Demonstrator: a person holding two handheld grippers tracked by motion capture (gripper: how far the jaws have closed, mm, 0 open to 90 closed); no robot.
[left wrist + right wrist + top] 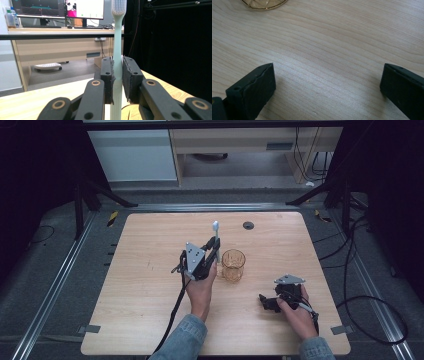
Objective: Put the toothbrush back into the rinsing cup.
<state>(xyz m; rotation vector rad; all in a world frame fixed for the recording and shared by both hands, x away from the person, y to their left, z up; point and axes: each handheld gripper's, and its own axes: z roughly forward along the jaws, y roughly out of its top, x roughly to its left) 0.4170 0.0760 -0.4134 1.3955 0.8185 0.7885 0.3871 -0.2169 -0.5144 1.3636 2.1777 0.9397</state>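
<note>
My left gripper (214, 251) sits near the middle of the wooden table (150, 285), and its jaws are clamped tight on a pale toothbrush (216, 236), which stands upright with the bristle head at the top. From above, the toothbrush is just a thin light stick rising out of the black jaws. The left gripper view gives me much more: the two pads press the handle from both sides, the handle (117, 75) runs straight up between them, and the white bristles (118, 6) reach the top edge. That view also looks past the table to a desk (57, 47) with monitors (60, 8) on it, and to a dark curtain on the right.

Just to the right of that gripper stands an amber glass cup (233, 265), upright, close to my left hand (201, 287) but apart from the toothbrush. The high view shows its whole rim and wall; the right gripper view catches only a sliver of its gold-tinted base (264, 4) at the top edge.

Further right and nearer to me, my right gripper (266, 301) lies low over the table, pointing left. Its own view shows the jaws spread wide, with bare wood grain between them and nothing held.
</note>
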